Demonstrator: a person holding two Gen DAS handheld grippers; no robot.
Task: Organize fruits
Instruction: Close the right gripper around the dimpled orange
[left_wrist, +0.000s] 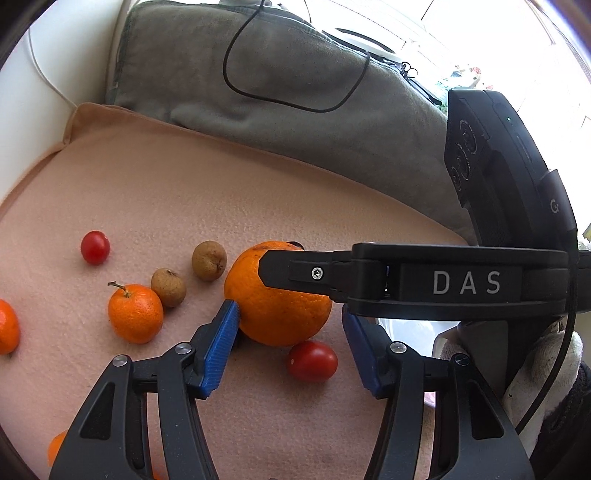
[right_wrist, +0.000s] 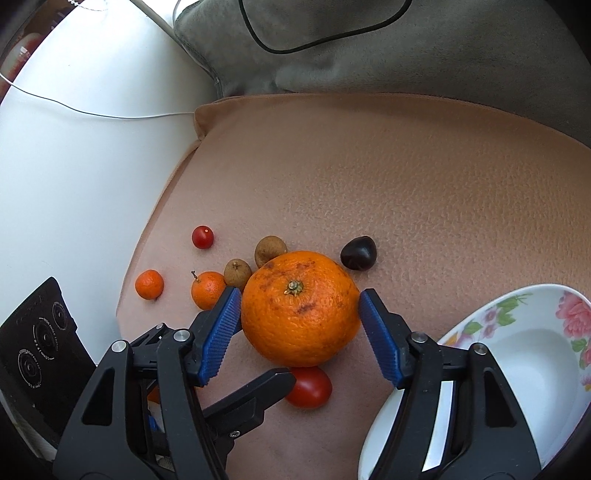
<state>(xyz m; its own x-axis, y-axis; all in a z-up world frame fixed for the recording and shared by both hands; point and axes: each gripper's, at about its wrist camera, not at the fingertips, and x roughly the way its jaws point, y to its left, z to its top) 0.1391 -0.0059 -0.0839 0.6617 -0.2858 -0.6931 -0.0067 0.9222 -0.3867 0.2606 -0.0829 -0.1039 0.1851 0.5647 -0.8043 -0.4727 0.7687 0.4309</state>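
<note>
Straddling the big orange (right_wrist: 301, 308) with the right tool (right_wrist: 300, 320), blue pads (right_wrist: 220, 334) spread at both sides, the left pad at the peel and the right one just beside it, no firm grip to see. Resting on the peach cloth (right_wrist: 406, 177) among small fruits, with a flowered bowl (right_wrist: 532, 354) at the right. Keeping the left tool (left_wrist: 290, 354) wide open near the same orange, one pad tip at its skin.

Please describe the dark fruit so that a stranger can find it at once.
Start at the big orange between the right gripper fingers on the beige cloth. Just beyond its far right side lies the dark fruit. It is the only glossy, almost black one.
</note>
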